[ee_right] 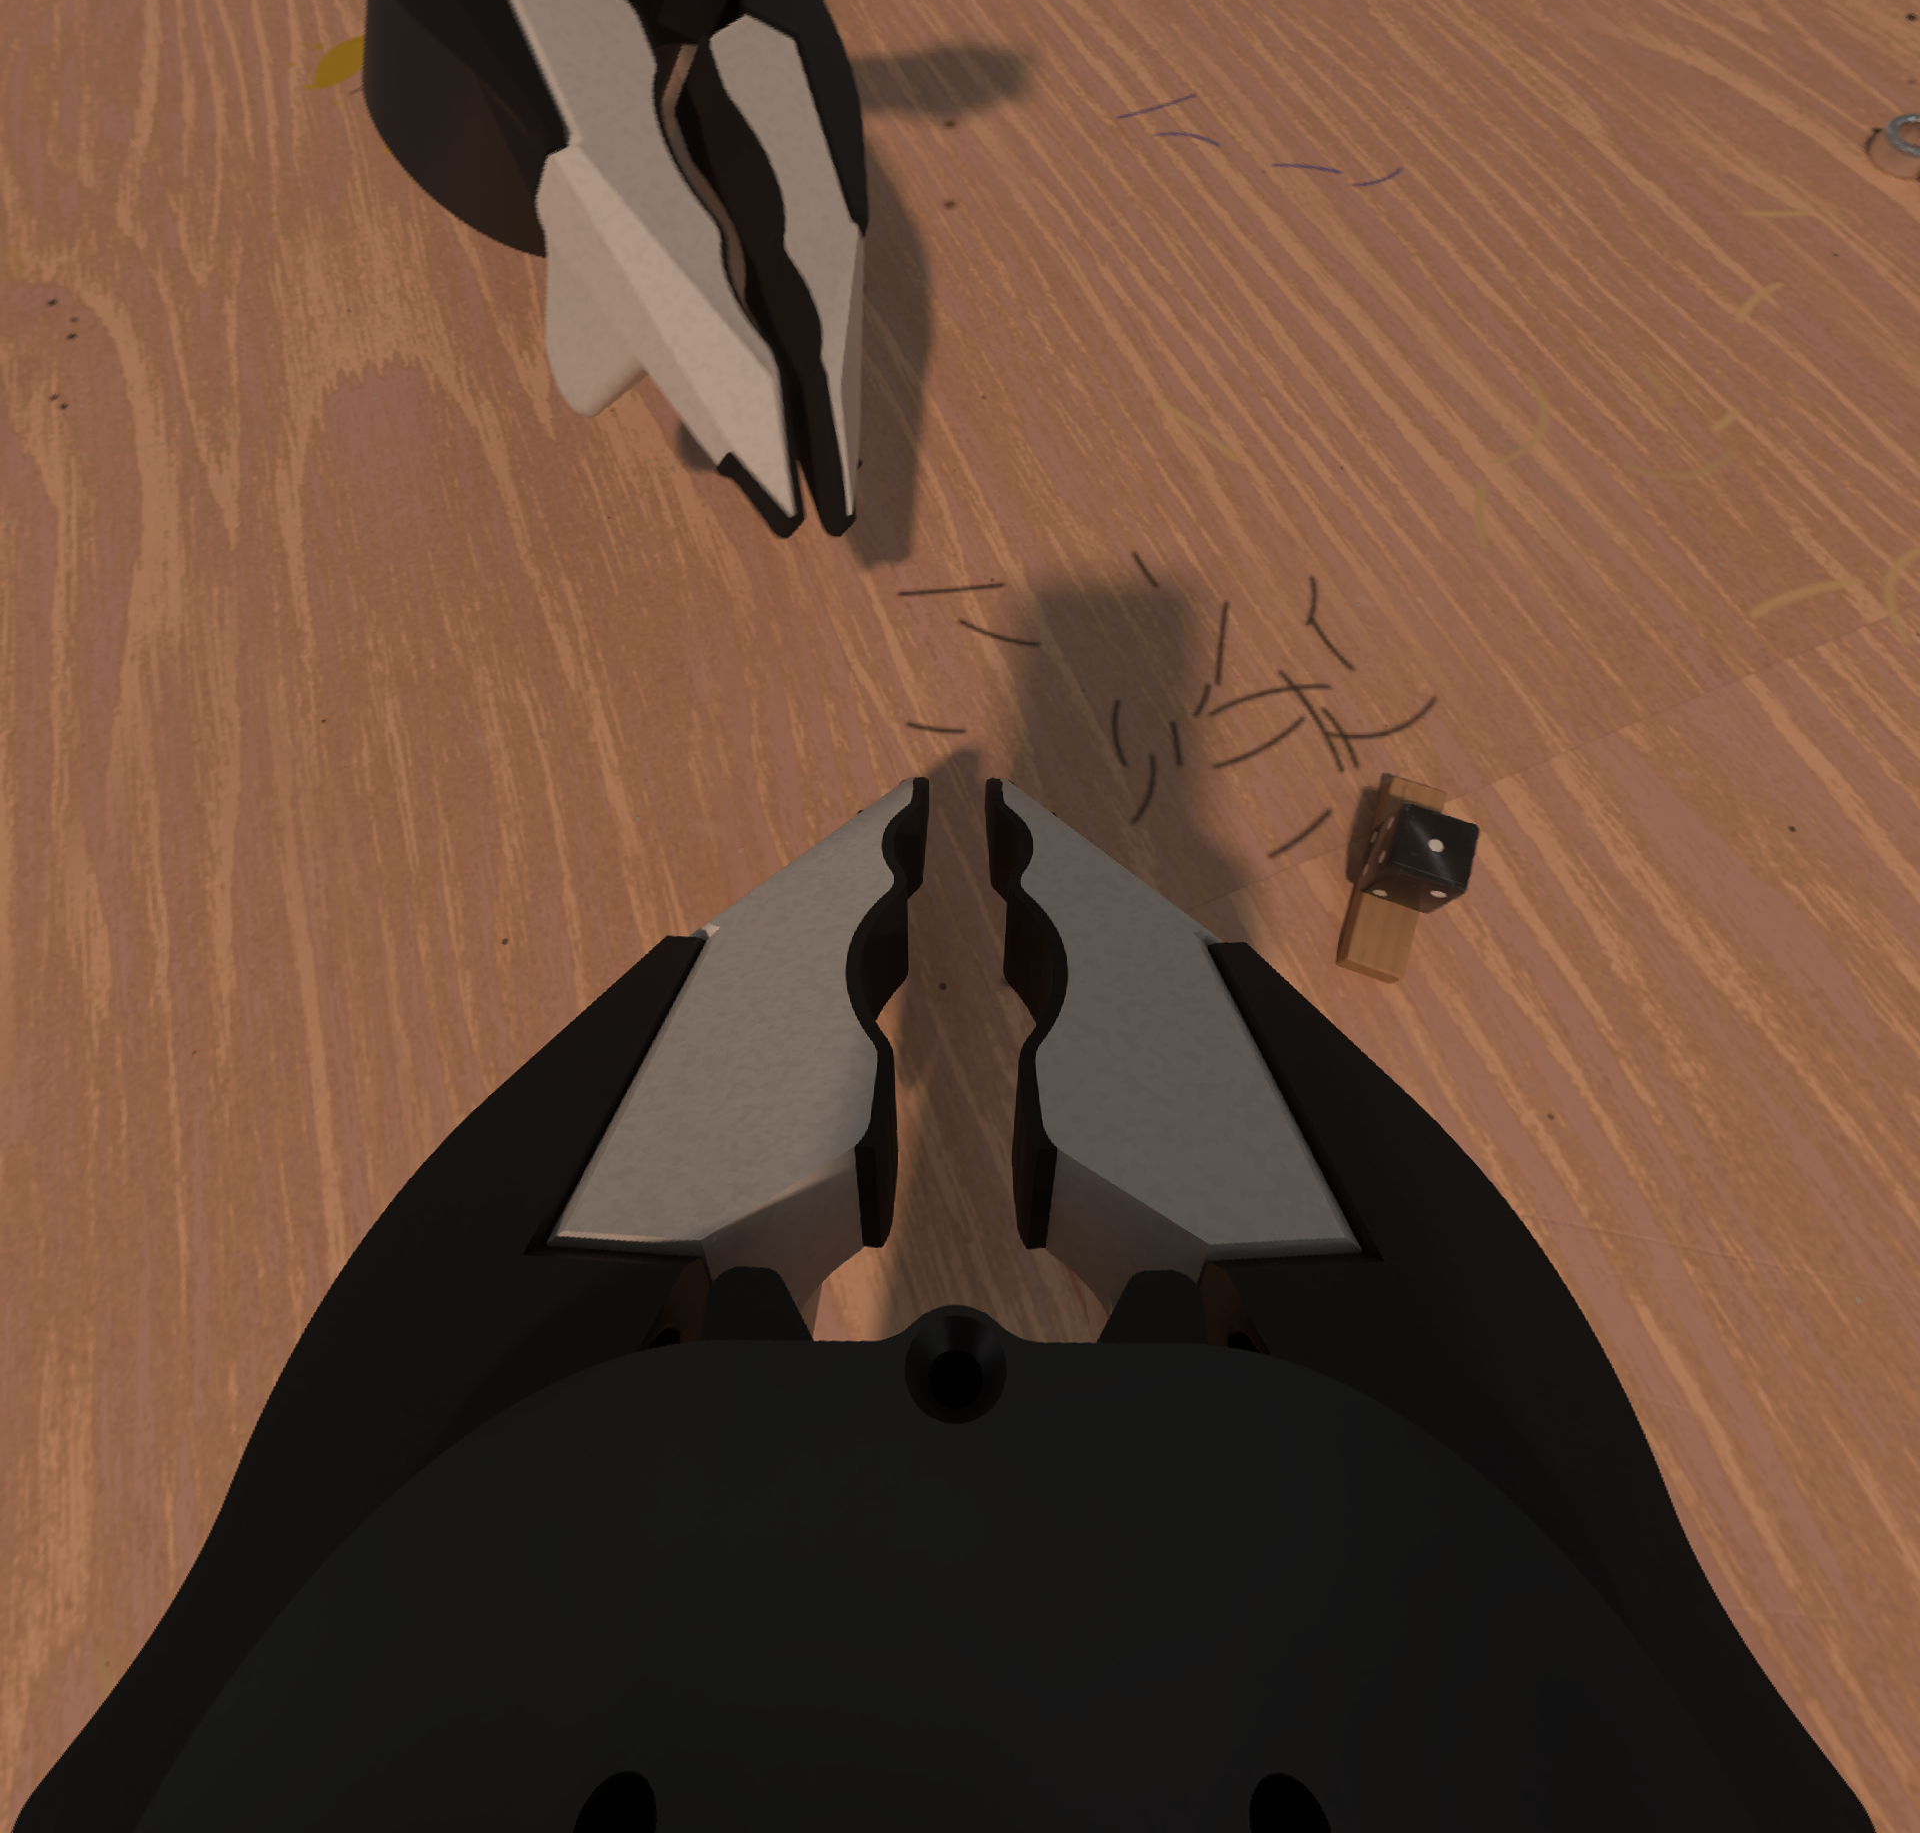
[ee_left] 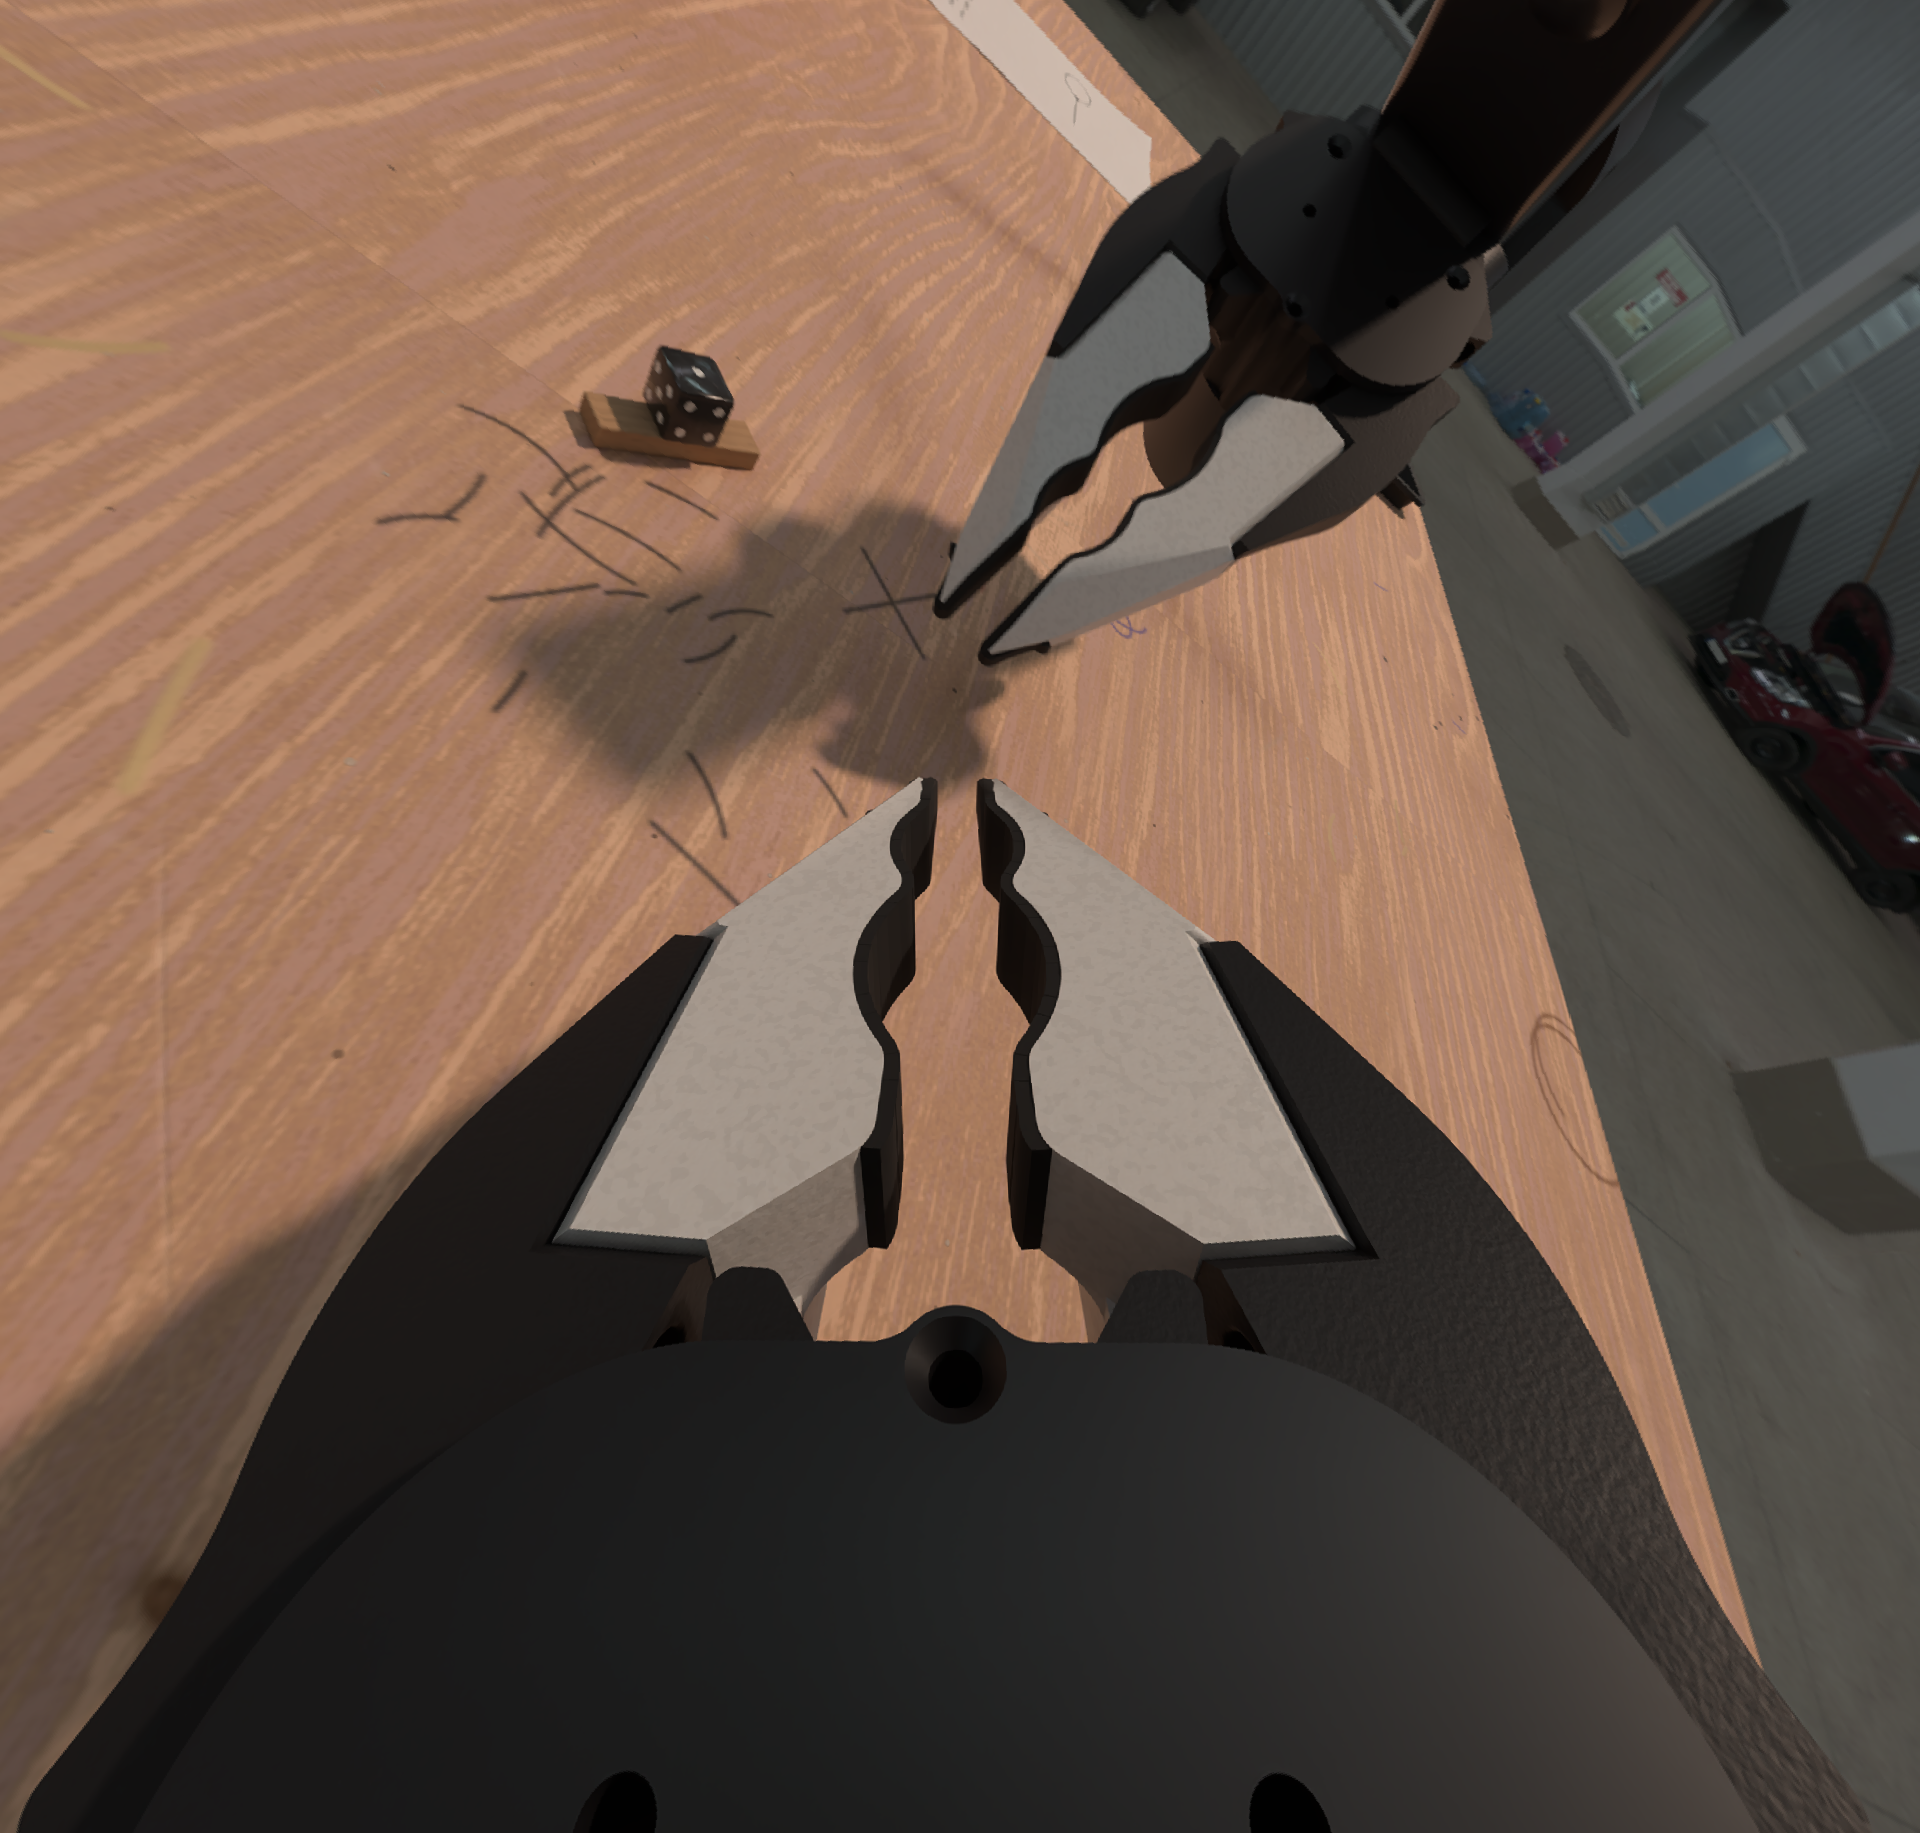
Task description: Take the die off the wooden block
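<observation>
Where the wooden table [ee_left: 312, 225] bears black pen marks [ee_left: 582, 536], a black die [ee_left: 687, 395] with white pips sits on top of a flat wooden block [ee_left: 665, 433], untouched. Left gripper [ee_left: 956, 796]: jaws parted by a narrow gap, nothing between them, well apart from the die. Right gripper [ee_left: 987, 630]: jaws likewise slightly parted, empty, tips near the table surface, the block off to its side. Paper sheet [ee_left: 997, 17]: lies at the table's far edge.

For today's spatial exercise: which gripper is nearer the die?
Right, it seems. The right gripper has the die just off to its right; the left gripper sees it farther ahead-left.
</observation>
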Available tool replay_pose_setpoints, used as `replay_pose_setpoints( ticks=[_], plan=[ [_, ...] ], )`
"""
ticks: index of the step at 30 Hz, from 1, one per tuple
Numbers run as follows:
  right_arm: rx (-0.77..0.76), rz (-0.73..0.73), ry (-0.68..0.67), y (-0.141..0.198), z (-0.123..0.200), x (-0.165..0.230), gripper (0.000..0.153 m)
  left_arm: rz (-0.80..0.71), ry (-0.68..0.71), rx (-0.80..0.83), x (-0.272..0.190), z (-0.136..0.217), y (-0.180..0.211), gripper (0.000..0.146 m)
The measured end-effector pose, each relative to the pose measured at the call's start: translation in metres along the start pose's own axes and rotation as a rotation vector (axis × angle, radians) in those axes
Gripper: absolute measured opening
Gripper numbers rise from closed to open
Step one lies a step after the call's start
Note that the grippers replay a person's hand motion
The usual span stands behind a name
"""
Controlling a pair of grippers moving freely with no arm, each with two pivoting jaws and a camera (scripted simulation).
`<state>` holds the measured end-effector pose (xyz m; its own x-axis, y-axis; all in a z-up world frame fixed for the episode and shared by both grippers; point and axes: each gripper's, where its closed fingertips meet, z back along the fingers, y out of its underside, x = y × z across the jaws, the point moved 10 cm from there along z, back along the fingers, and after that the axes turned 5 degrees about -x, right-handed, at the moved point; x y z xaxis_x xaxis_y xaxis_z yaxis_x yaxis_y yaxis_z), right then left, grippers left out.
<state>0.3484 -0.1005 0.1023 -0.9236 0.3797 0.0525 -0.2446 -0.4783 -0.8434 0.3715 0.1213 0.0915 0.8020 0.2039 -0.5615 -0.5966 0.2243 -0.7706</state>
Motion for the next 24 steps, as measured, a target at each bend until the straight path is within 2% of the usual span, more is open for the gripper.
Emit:
replay_pose_setpoints(
  ticks=[5,7,10,12,18,24],
  plan=[
    [0.003,-0.016,0.084,0.001,0.001,-0.007,0.014,0.028,0.030,0.023,-0.001,-0.005,0.001,0.012],
    [-0.006,-0.042,0.165,-0.001,0.000,-0.017,0.019,0.034,0.032,0.015,-0.001,-0.004,0.001,0.013],
    [-0.015,-0.105,0.301,-0.005,-0.002,-0.037,0.037,0.043,0.034,0.012,-0.001,-0.004,0.001,0.013],
    [0.007,-0.124,0.344,-0.005,-0.003,-0.049,0.038,0.049,0.038,0.012,-0.001,-0.005,0.001,0.014],
    [0.066,-0.165,0.341,0.001,-0.009,-0.064,0.034,0.039,0.050,0.027,-0.006,-0.008,0.002,0.015],
    [0.119,-0.200,0.319,0.006,-0.017,-0.070,0.035,0.013,0.030,0.051,-0.008,-0.012,0.004,0.015]
  ],
)
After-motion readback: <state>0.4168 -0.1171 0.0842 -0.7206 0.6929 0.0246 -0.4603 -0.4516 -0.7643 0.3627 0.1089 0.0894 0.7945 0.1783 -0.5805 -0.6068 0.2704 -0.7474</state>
